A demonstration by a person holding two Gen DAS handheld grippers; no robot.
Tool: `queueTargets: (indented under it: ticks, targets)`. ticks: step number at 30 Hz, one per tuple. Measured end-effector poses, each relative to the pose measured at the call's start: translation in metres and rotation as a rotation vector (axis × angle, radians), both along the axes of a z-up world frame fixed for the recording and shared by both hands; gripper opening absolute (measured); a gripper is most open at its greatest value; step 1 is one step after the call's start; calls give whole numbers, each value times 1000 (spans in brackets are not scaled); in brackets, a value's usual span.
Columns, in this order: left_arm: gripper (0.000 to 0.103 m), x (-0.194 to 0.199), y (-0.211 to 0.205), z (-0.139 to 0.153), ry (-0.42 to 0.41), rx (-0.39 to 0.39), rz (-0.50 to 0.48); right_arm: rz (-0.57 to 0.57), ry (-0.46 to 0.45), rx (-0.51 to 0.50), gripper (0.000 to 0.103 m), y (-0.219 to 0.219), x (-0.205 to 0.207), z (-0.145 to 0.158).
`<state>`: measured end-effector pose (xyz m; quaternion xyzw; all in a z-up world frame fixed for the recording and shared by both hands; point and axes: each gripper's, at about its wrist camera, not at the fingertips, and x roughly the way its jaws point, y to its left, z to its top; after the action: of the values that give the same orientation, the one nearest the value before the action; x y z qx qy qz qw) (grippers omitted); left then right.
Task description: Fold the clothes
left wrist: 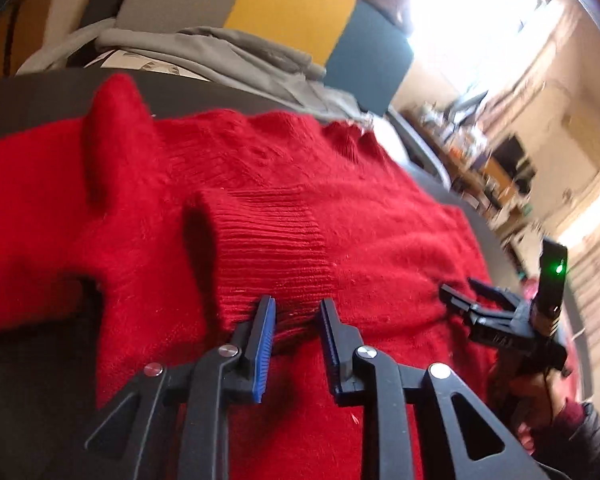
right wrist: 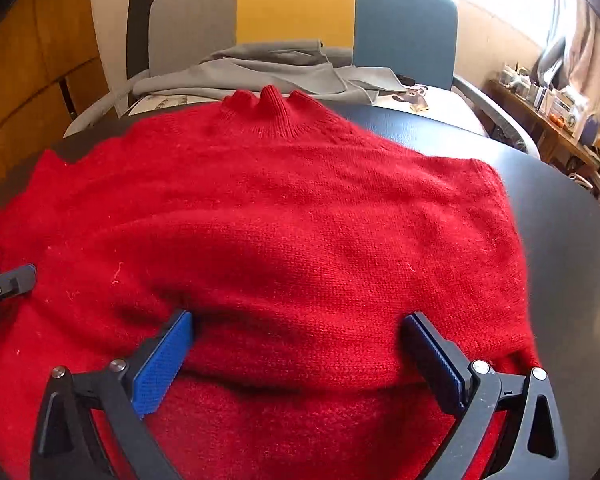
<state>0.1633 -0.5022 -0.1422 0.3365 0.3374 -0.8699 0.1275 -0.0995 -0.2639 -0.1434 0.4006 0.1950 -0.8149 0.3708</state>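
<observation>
Red sweater (right wrist: 284, 220) lay on dark table (right wrist: 560, 216). Left gripper (left wrist: 298, 312) narrowly parted around ribbed cuff (left wrist: 272, 240), 12 o'clock. Right gripper (right wrist: 298, 328) spread wide, empty.

Red fuzzy knit sweater (right wrist: 300, 220) spread flat on dark table, ribbed collar at 12 o'clock, ribbed sleeve cuff (left wrist: 268, 240) folded onto body.

Sweater (right wrist: 284, 216) lies on the table (right wrist: 560, 216); chair (right wrist: 300, 12) stands behind.
</observation>
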Motion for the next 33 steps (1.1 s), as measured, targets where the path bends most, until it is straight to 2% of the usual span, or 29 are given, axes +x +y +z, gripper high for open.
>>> queueTargets:
  ticks: [2, 6, 10, 12, 13, 15, 17, 19, 21, 23, 25, 29, 33]
  targets:
    - [22, 6, -2, 0, 21, 53, 41, -1, -6, -9, 103, 0, -1, 0]
    - [41, 44, -6, 7, 107, 154, 177, -3, -2, -21, 103, 0, -2, -1]
    - [44, 114, -25, 13, 168, 203, 360, -5, -2, -29, 103, 2, -2, -2]
    - [44, 159, -39, 16, 156, 181, 500, -5, -1, -32, 103, 2, -2, -1]
    - [44, 175, -43, 19, 130, 147, 561, -5, -1, -34, 103, 2, -2, -1]
    - [44, 205, -48, 28, 26, 12, 679, -6, 0, -35, 103, 3, -1, -1]
    - [44, 212, -48, 40, -98, -159, 696, -6, 1, -36, 103, 3, 0, -1]
    - [44, 203, -44, 51, -239, -369, 661, -6, -1, -39, 103, 4, 0, -1]
    - [44, 186, -43, 57, -350, -542, 627, -7, -2, -41, 103, 5, 0, 0]
    - [45, 170, -46, 56, -452, -677, 603, -7, -3, -44, 103, 5, 1, 0]
    - [45, 150, -57, 47, -597, -801, 565, -6, -5, -49, 103, 5, 1, -1]
    - [45, 127, -87, 22, -815, -855, 486, -4, -18, -65, 103, 8, -2, -1]
    - [50, 111, -106, -2, -934, -879, 425, -1, -24, -73, 103, 9, -3, -1]
